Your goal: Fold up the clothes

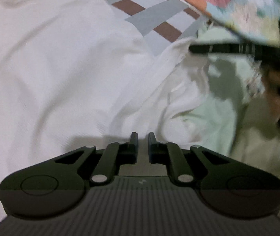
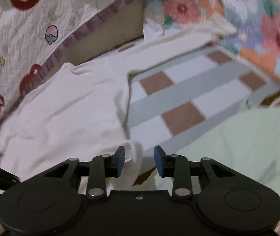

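Note:
A white garment (image 1: pixel 61 68) lies spread and wrinkled across the bed; in the right wrist view it (image 2: pixel 65 110) fills the left half. My left gripper (image 1: pixel 142 140) hovers low over its near part, its jaws only a narrow gap apart with nothing between them. My right gripper (image 2: pixel 139 157) is open, blue pads (image 2: pixel 121 160) showing, and a bunched edge of the white garment lies in the gap. In the left wrist view one of its black fingers (image 1: pixel 218 48) crosses that edge. A pale green garment (image 2: pixel 238 143) lies to the right.
A checked sheet (image 2: pixel 189 90) of white, grey and brown squares shows beyond the garments. A floral quilt (image 2: pixel 248 19) is piled at the far right, a bear-print quilt (image 2: pixel 21 29) at the left. A person's hand (image 1: pixel 275 94) holds the right gripper.

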### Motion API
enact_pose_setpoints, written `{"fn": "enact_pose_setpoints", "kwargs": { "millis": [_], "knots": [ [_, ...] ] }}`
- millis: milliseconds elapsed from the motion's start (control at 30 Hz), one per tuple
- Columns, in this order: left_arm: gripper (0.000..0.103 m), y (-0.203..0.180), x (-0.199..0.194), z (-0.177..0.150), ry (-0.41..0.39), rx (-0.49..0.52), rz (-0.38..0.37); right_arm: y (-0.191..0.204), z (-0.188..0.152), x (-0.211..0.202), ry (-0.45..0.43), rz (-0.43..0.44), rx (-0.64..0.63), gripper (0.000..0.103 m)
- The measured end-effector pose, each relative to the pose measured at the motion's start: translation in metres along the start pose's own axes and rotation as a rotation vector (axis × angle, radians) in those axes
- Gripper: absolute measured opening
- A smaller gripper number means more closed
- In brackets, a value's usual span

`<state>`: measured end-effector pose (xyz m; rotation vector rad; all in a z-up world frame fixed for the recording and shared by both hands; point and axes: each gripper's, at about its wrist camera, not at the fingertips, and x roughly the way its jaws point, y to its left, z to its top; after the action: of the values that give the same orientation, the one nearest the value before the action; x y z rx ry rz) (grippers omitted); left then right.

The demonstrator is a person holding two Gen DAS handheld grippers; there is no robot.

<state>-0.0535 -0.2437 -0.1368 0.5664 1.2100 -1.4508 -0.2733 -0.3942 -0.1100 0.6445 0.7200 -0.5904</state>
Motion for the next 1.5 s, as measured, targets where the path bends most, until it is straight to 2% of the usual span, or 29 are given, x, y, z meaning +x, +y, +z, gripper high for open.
{"fn": "enact_pose_setpoints", "kwargs": {
  "millis": [67,133,167,233,300,333,400,467,500,533,600,867,933,1033,1133,1300,1433,1500],
  "knots": [
    [0.011,-0.002,-0.003,-0.007,-0.012,-0.054,-0.018,0.007,-0.007,0.003,0.035,-0.015,-0.042,0.051],
    [0.013,-0.004,-0.006,-0.014,-0.025,-0.107,-0.035,0.016,-0.017,0.005,0.047,-0.041,-0.098,0.051],
    [0.014,-0.010,-0.007,-0.017,-0.030,-0.080,-0.028,0.020,-0.023,0.006,0.043,-0.049,-0.121,0.051],
    [0.025,-0.026,-0.009,-0.023,-0.047,-0.001,-0.005,0.024,-0.032,0.007,0.026,-0.050,-0.149,0.048],
    [0.035,-0.040,-0.011,-0.024,-0.079,0.059,0.016,0.019,-0.033,0.007,-0.009,-0.019,-0.127,0.006],
    [0.039,-0.047,-0.012,-0.024,-0.095,0.089,0.027,0.016,-0.033,0.004,-0.042,-0.009,-0.111,0.006],
    [0.042,-0.055,-0.016,-0.018,-0.138,0.088,0.036,0.011,-0.027,-0.010,-0.104,0.026,-0.066,0.006],
    [0.045,-0.061,-0.020,-0.012,-0.178,0.070,0.029,0.009,-0.023,-0.021,-0.136,0.078,-0.033,0.006],
    [0.052,-0.065,-0.020,-0.008,-0.189,0.066,0.020,0.009,-0.021,-0.024,-0.140,0.089,-0.030,0.006],
    [0.053,-0.069,-0.017,-0.004,-0.186,0.062,0.008,0.009,-0.021,-0.024,-0.138,0.090,-0.029,0.006],
    [0.053,-0.077,-0.009,0.002,-0.182,0.049,0.033,0.009,-0.019,-0.024,-0.136,0.092,-0.018,0.006],
    [0.053,-0.064,-0.006,-0.008,-0.184,0.010,0.206,0.015,-0.023,-0.040,-0.198,0.175,0.047,0.006],
    [0.050,-0.061,-0.005,-0.011,-0.184,0.000,0.249,0.017,-0.022,-0.047,-0.232,0.174,0.040,0.006],
    [0.050,-0.057,-0.003,-0.015,-0.185,-0.015,0.313,0.032,-0.018,-0.066,-0.346,0.057,-0.065,0.005],
    [0.050,-0.047,-0.016,-0.023,-0.206,0.027,0.371,0.041,-0.011,-0.085,-0.403,0.071,-0.113,0.005],
    [0.050,-0.051,-0.024,-0.028,-0.181,0.076,0.346,0.051,-0.009,-0.087,-0.413,0.087,-0.141,0.004],
    [0.053,-0.044,-0.011,-0.032,-0.109,-0.031,0.267,0.051,-0.009,-0.084,-0.421,0.155,-0.093,0.005],
    [0.054,-0.043,-0.008,-0.033,-0.115,-0.032,0.264,0.056,-0.008,-0.085,-0.423,0.162,-0.112,0.004]
  ]
}}
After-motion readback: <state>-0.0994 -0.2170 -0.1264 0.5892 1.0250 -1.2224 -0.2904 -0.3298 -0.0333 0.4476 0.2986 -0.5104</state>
